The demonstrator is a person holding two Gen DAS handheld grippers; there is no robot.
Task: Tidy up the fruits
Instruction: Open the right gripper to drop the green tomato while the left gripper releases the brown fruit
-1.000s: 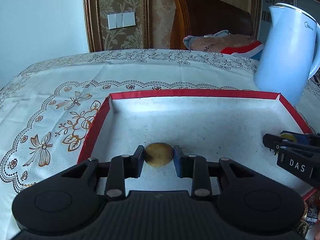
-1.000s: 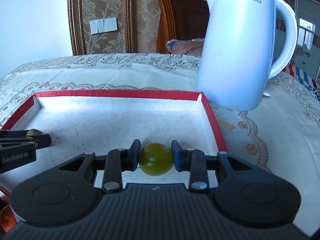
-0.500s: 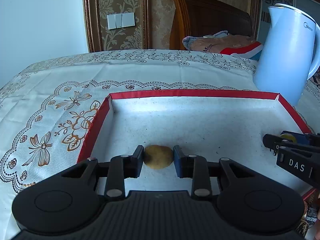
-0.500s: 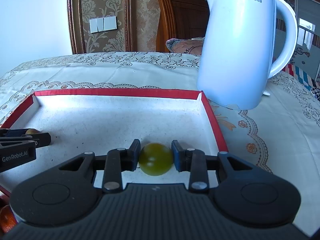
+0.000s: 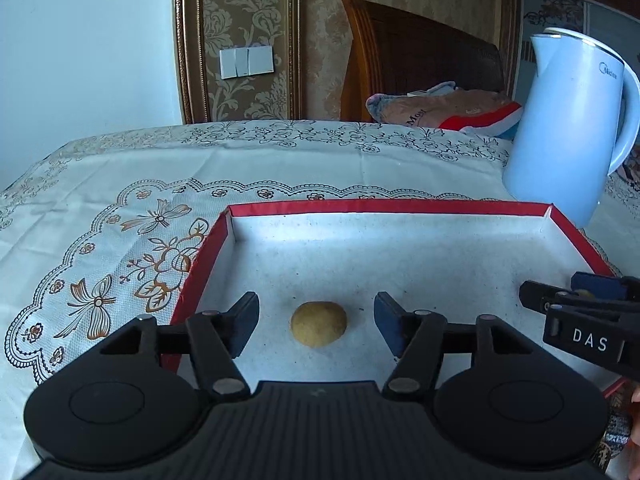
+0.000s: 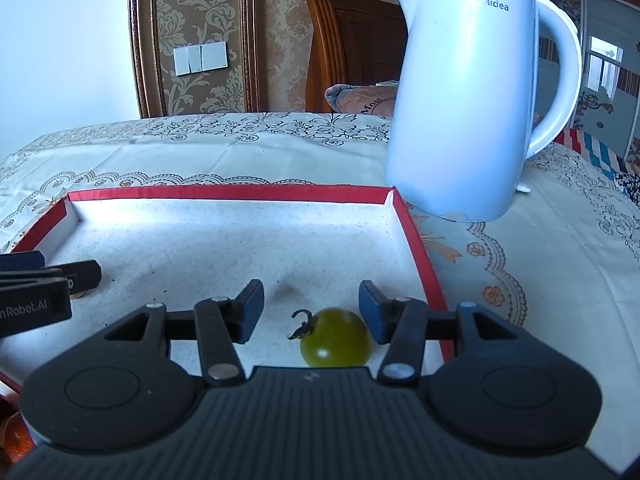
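A shallow red-rimmed tray with a white floor lies on the patterned tablecloth; it also shows in the right wrist view. A small tan round fruit rests on the tray floor between the spread fingers of my open left gripper, touching neither. A green tomato with a stem lies on the tray floor near its right wall, between the spread fingers of my open right gripper, close to the right finger. Each gripper shows at the edge of the other's view.
A pale blue electric kettle stands just beyond the tray's far right corner, also in the left wrist view. A wooden chair with a cushion stands behind the table. Something orange lies at the lower left.
Both grippers have opened. The tan fruit and the green tomato, held before, now lie loose on the tray floor.
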